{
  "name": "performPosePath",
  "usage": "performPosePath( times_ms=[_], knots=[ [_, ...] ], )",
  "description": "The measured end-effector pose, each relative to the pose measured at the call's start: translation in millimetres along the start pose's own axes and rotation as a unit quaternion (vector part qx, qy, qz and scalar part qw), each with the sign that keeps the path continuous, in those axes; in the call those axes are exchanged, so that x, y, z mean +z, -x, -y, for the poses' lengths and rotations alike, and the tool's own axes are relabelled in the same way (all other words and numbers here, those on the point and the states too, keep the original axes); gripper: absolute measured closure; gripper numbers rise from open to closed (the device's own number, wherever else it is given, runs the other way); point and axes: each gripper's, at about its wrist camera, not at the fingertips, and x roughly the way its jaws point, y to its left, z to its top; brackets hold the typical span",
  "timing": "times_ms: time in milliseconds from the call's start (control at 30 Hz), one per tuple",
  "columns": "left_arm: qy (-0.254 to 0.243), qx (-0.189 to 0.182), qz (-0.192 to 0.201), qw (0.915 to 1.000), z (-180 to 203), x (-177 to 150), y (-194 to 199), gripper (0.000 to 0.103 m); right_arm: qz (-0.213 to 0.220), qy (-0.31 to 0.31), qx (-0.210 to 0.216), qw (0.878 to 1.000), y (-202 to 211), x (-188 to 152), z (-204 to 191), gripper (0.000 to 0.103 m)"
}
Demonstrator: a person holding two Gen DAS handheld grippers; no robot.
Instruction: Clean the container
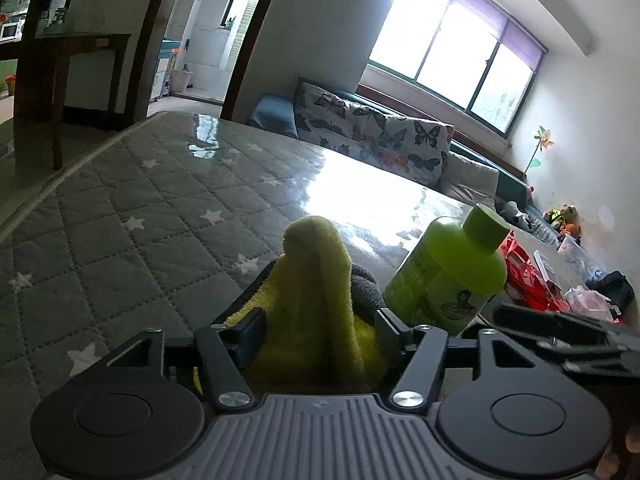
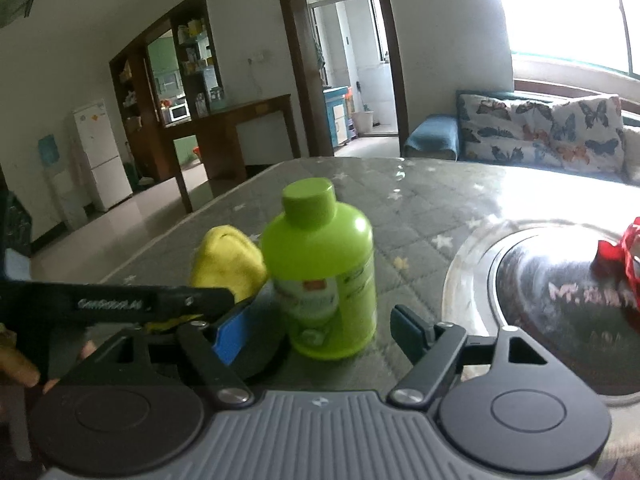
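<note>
I find my left gripper (image 1: 320, 320) clenched on a bunched yellow cloth (image 1: 320, 280), while my right gripper (image 2: 316, 328) stands released with its fingers either side of the green bottle (image 2: 324, 268), which rests upright on the star-patterned table (image 2: 420, 208) beside a glass lid (image 2: 472, 264).

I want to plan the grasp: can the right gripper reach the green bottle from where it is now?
Probably yes. The right gripper is open, the green bottle stands upright straight ahead, and nothing lies between them.
</note>
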Motion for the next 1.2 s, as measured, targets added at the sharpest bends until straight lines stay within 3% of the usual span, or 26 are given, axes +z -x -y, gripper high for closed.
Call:
performPosePath(
  times_ms=[167,300,367,533,667,733,1067,1200],
  knots=[
    [-0.004,0.006,0.003,1.0000,3,0,7,0.025,-0.005,0.023,0.032,0.999,5,-3,-15,0.031],
    [0.001,0.005,0.012,0.9999,3,0,16,0.004,-0.018,0.055,0.053,0.997,-3,-7,-35,0.036],
    [-0.001,0.004,0.018,0.9998,4,0,22,0.000,-0.025,0.069,0.053,0.996,-8,-10,-44,0.039],
    [-0.015,0.017,0.021,0.9995,5,-3,32,0.000,-0.030,0.072,0.062,0.995,-16,-14,-56,0.043],
    [0.001,0.026,0.021,0.9994,-1,-7,36,0.000,-0.035,0.090,0.062,0.993,-24,-14,-67,0.049],
    [0.007,0.034,0.019,0.9992,-4,-8,37,0.000,-0.046,0.098,0.068,0.992,-32,-14,-71,0.073],
    [0.024,0.054,0.025,0.9979,-18,-10,40,0.000,-0.058,0.108,0.073,0.990,-27,-23,-78,0.084],
    [0.024,0.060,0.027,0.9975,-20,-10,41,0.000,-0.054,0.114,0.073,0.989,-19,-22,-79,0.095]
  ],
)
